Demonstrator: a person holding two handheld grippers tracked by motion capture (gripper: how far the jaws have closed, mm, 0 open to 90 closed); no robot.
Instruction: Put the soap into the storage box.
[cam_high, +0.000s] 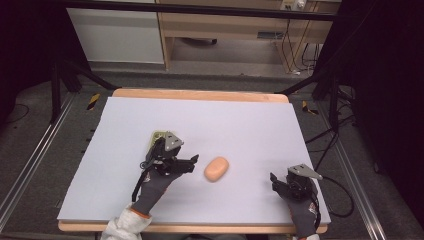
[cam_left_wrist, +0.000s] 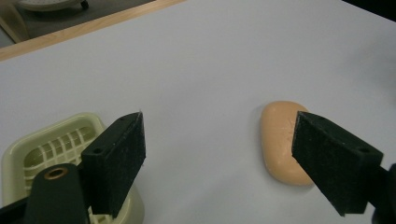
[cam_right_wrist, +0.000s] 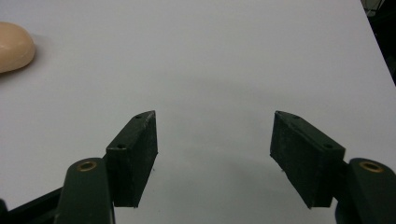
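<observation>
Right claw (cam_high: 278, 181) nearest, low right on white surface (cam_high: 250, 120), jaws wide, nothing between. Left claw (cam_high: 192, 162) spread wide, empty, just left of peach soap bar (cam_high: 216, 169) lying mid-surface. Pale green soap dish (cam_left_wrist: 56, 144) under left claw, farther back.

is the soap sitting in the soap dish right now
No, the soap lies bare on the white table, apart from the pale green soap dish off to its side.
</observation>
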